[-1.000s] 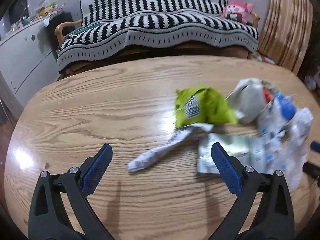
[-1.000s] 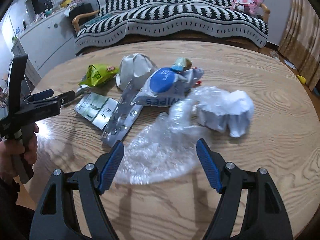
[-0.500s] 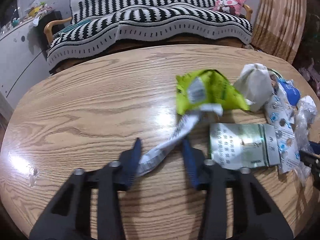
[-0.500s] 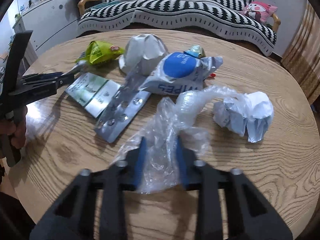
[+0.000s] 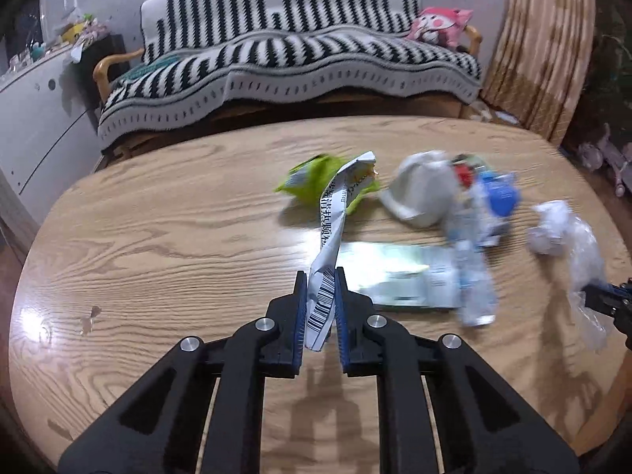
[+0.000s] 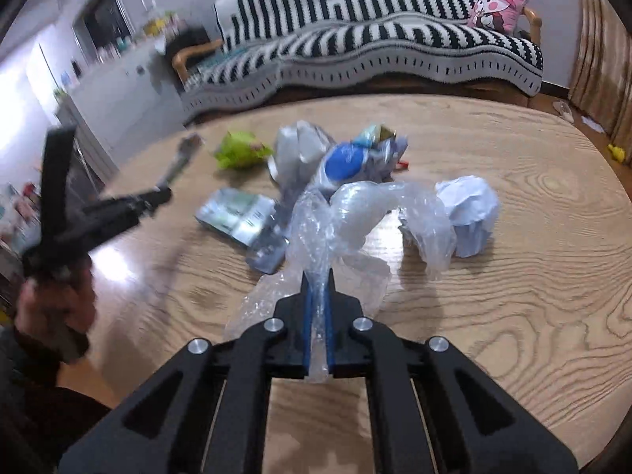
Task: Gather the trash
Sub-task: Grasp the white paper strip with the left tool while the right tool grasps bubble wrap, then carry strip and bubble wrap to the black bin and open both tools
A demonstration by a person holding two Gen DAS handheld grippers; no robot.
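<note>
On the round wooden table (image 5: 158,237) lies a heap of trash. My left gripper (image 5: 320,272) has its jaws closing, with their pads pressing on a long white wrapper strip with a barcode (image 5: 333,221), which rises off the table in front of a green packet (image 5: 308,181). My right gripper (image 6: 318,272) is shut on a crumpled clear plastic bag (image 6: 347,217), lifted and trailing toward a ball of white paper (image 6: 470,209). A blue-and-white wipes pack (image 6: 347,162), a white crumpled bag (image 5: 422,193) and a flat silvery packet (image 5: 395,276) lie between them.
A sofa under a black-and-white striped blanket (image 5: 276,59) stands behind the table, with a pink plush toy (image 5: 438,27) on it. A white cabinet (image 5: 31,110) is at the left, a curtain (image 5: 545,39) at the right. A person's hand (image 6: 55,308) holds the left gripper.
Both grippers went from wide open to closed: the left on the white wrapper strip, the right on the clear plastic bag. Both have risen, lifting their pieces off the table.
</note>
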